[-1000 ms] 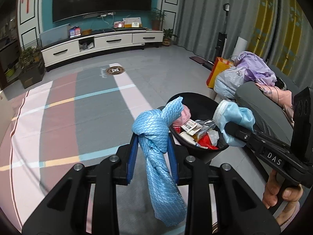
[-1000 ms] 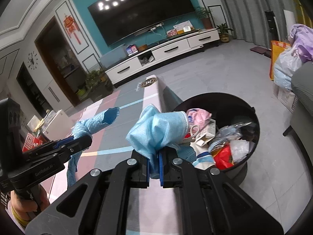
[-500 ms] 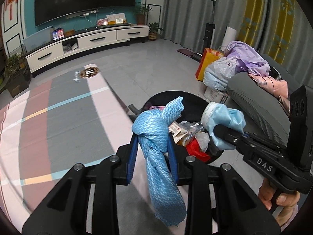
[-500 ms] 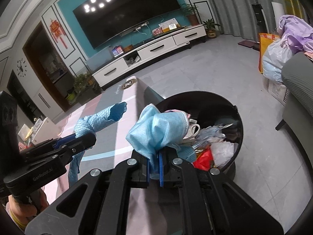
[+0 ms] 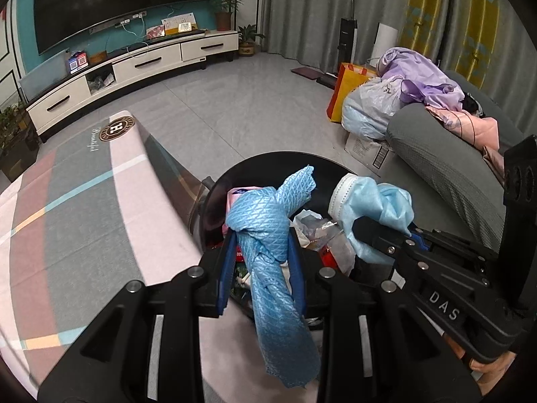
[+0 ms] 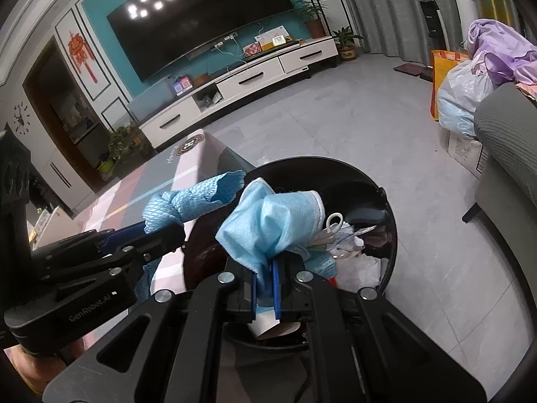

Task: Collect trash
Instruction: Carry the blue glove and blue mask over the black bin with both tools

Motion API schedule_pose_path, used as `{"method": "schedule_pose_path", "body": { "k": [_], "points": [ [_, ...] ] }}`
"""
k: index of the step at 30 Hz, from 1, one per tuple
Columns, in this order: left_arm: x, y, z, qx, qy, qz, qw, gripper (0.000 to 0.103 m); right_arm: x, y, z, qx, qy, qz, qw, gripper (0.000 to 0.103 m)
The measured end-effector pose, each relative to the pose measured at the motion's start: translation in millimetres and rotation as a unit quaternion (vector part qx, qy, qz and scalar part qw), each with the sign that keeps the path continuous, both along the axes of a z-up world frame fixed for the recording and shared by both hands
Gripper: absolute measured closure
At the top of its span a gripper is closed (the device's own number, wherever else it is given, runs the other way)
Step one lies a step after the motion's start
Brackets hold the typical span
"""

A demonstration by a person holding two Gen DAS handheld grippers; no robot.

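- Left gripper (image 5: 260, 268): jaws narrowed onto a knotted blue cloth (image 5: 268, 245), blue pads pressing its sides. Knot sits above the pads; the loose tail hangs down below them toward the camera.
- Same left gripper seen from the right wrist view (image 6: 164, 231): cloth (image 6: 191, 201) sticks out past the fingertips, its free end reaching over the near-left rim of the bin.
- Right gripper (image 6: 265, 278): jaws almost fully together, clamped on a crumpled light-blue face mask (image 6: 272, 221). Mask bunches up above the pads; white ear loop dangles on its right side.
- Right gripper from the left wrist view (image 5: 372, 231): mask (image 5: 372, 205) held over the right part of the bin opening.
- Black round trash bin (image 6: 386, 201) directly beneath both loads. Contents: wrappers, clear plastic, red and pink scraps, white paper. Fairly full.
- Bin stands on grey tiled floor (image 5: 235, 110), just beside the edge of a table with a striped pink-grey cover (image 5: 84, 218).
- Person's hand (image 5: 486, 366) grips the right tool's handle, lower right of left wrist view.
- Grey sofa (image 5: 446, 168) right of bin, with purple and pink fabric piled on it; plastic bag (image 5: 372, 100) and orange bag (image 5: 345, 84) beside it.
- Far wall: white TV cabinet (image 5: 134, 63), large dark screen above.
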State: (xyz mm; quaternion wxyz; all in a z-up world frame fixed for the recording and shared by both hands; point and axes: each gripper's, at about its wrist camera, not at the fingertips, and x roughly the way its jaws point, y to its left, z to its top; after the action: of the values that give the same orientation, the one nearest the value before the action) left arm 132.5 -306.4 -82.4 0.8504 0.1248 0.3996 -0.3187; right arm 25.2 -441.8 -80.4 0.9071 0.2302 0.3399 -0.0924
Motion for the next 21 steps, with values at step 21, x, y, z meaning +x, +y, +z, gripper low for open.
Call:
{"method": "schedule_pose_path", "body": {
  "k": [21],
  "points": [
    [28.7, -26.4, -37.4, 0.032, 0.028, 0.000, 0.9991, 0.072, 26.8, -20.9, -29.5, 0.014, 0.033, -0.006, 0.999, 0.095]
  ]
}}
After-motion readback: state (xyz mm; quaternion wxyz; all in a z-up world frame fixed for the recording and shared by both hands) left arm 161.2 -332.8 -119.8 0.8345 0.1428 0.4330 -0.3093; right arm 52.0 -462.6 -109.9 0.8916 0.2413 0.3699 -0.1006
